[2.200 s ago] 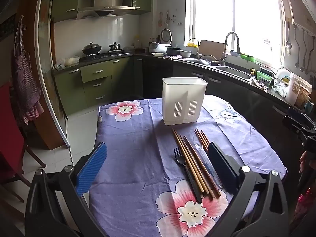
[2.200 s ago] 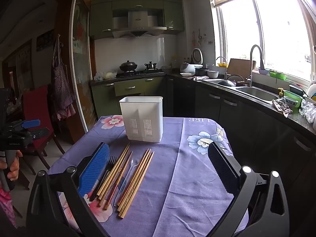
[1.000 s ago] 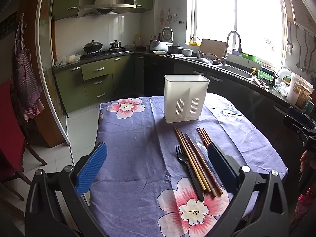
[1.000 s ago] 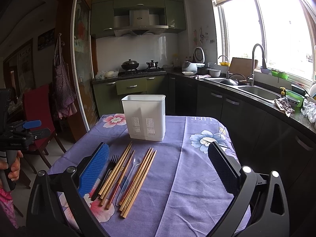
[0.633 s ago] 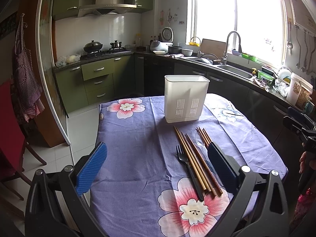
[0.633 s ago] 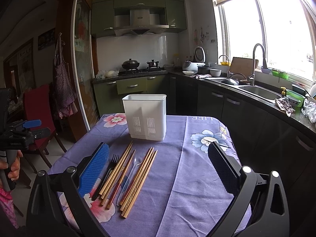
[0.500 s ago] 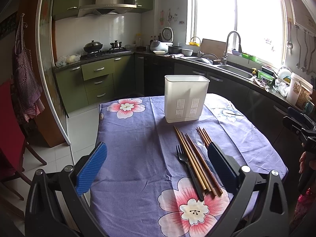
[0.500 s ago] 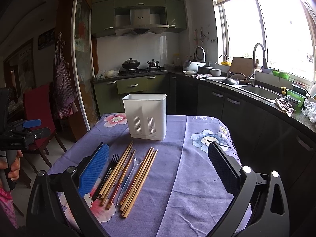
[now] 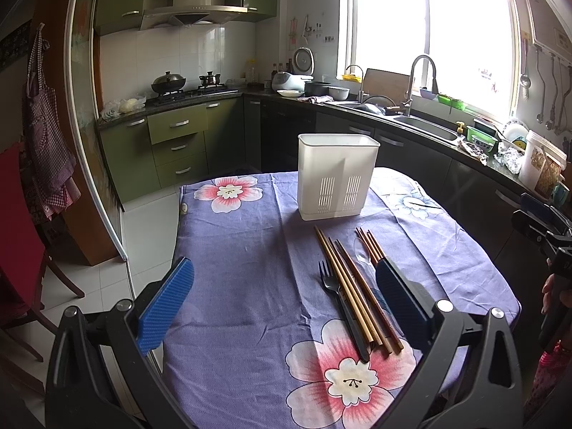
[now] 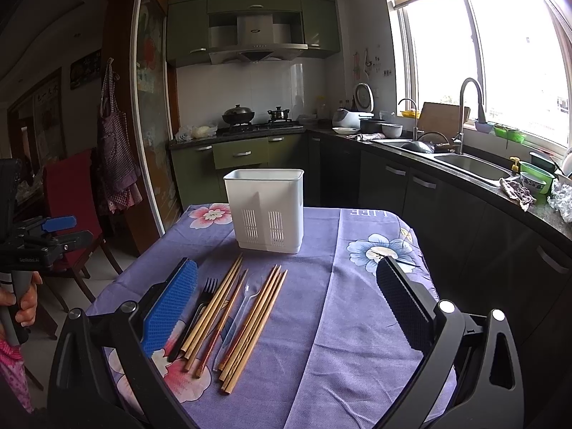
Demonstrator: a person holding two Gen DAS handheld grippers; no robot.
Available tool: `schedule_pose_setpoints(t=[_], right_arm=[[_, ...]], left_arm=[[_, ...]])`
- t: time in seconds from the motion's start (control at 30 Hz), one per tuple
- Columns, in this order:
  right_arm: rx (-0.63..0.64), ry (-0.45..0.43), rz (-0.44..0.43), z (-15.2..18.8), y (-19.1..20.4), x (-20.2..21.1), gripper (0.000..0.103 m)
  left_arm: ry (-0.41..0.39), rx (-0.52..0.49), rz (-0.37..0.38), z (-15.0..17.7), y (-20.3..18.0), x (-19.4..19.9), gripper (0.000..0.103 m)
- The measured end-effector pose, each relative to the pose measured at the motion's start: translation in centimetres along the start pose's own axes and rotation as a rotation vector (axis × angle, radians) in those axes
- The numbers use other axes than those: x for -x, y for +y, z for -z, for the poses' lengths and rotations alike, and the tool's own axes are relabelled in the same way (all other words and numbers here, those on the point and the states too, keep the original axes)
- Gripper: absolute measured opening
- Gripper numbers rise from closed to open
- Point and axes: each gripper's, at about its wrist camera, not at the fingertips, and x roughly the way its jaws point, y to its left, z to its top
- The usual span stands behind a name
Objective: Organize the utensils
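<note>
The left gripper [image 9: 282,304] is wide open and holds nothing. The right gripper [image 10: 286,300] is wide open too, with nothing in it. Just past the right gripper's left finger lie a black fork [image 10: 200,307], brown chopsticks [image 10: 257,325] and what looks like a clear spoon [image 10: 243,304], side by side on the purple flowered cloth [image 10: 321,339]. Farther ahead stands the white holder [image 10: 266,209], upright.

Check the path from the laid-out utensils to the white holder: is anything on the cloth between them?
Nothing visible blocks it. The chopsticks, black fork and clear spoon lie just in front of the white utensil holder, with only bare purple tablecloth between. Both grippers are open and empty.
</note>
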Motion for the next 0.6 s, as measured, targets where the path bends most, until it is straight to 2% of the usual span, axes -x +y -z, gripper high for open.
schedule_pose_setpoints(t=[0.6], right_arm=[[-0.002,0.011,-0.003,0.18,-0.07,-0.23,0.099]], left_arm=[[0.007,0.005,-0.003,0.67,0.27,-0.12,0.097]])
